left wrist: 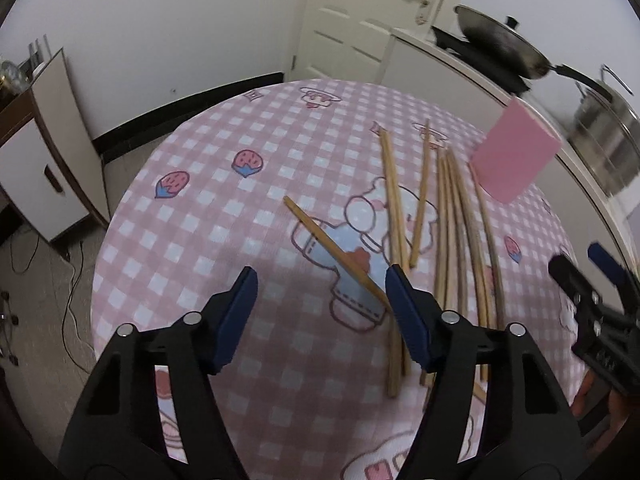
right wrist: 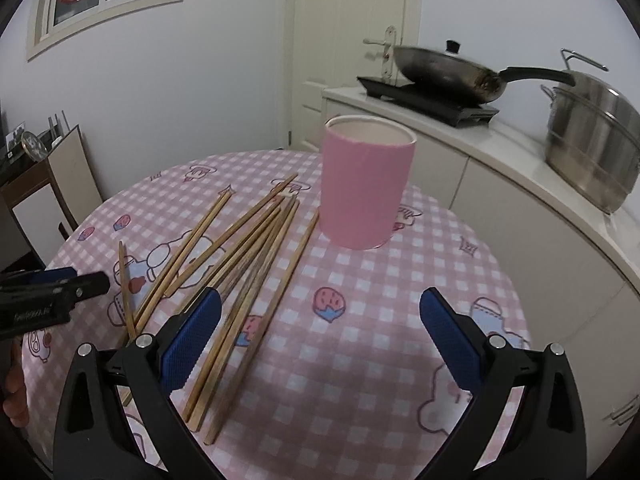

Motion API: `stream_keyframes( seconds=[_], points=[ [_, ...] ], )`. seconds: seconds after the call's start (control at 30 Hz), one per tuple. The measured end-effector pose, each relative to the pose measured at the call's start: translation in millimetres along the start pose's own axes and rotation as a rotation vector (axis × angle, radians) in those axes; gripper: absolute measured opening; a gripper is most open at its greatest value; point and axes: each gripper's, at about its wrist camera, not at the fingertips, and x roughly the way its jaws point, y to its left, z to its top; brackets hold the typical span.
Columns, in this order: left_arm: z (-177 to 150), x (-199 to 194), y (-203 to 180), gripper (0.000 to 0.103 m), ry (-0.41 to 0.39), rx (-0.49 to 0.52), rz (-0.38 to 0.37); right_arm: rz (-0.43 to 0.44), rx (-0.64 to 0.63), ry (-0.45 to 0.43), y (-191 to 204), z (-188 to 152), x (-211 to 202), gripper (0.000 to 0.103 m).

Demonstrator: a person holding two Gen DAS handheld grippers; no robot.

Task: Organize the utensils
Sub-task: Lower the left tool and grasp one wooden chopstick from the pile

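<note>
My left gripper (left wrist: 322, 312) is partly open and holds nothing. One loose chopstick (left wrist: 334, 251) lies slanted on the table (left wrist: 208, 216), its near end by my right-hand finger. The other chopsticks (left wrist: 452, 232) lie in a messy bunch at about two o'clock. The pink cup (right wrist: 366, 182) stands upright at twelve o'clock in my right view, just past the sticks. My right gripper (right wrist: 320, 340) is wide open and empty, over the checked cloth. A frying pan (right wrist: 448, 68) and a steel pot (right wrist: 592, 148) sit on the counter behind.
</note>
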Motion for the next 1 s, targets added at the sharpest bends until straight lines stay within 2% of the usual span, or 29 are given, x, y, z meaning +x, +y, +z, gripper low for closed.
stream_keyframes(
  seconds=[0.13,0.23,0.33,0.5,0.57,0.63,0.8,0.83,0.9,0.97,1.0],
  points=[
    [10,18,-2,0.047,0.038,-0.026,0.004,0.019,-0.017,0.017,6,2,12,0.096],
    [13,32,-5,0.041,0.066,-0.028,0.025,0.027,-0.027,0.029,10,4,19,0.096],
    [17,37,-7,0.036,0.054,-0.02,0.051,0.05,-0.028,0.043,12,6,26,0.096],
    [19,40,-5,0.021,0.034,0.011,0.078,0.091,-0.039,0.065,20,12,33,0.096],
    [20,39,-1,0.01,0.029,0.007,0.076,0.107,-0.052,0.069,26,16,36,0.096],
    [21,39,6,0.006,0.023,-0.008,0.049,0.126,-0.063,0.076,33,21,40,0.096],
    [24,34,15,0.006,0.002,-0.028,0.01,0.185,-0.067,0.115,49,35,61,0.095],
    [26,32,18,0.006,-0.005,-0.034,0.0,0.181,-0.067,0.126,51,38,64,0.094],
    [28,28,20,0.006,-0.018,-0.042,-0.014,0.19,-0.074,0.131,57,46,71,0.084],
    [33,24,22,0.006,-0.036,-0.045,-0.02,0.206,-0.071,0.147,61,51,80,0.063],
    [36,22,24,0.006,-0.042,-0.048,-0.026,0.216,-0.062,0.164,62,54,87,0.057]
  ],
)
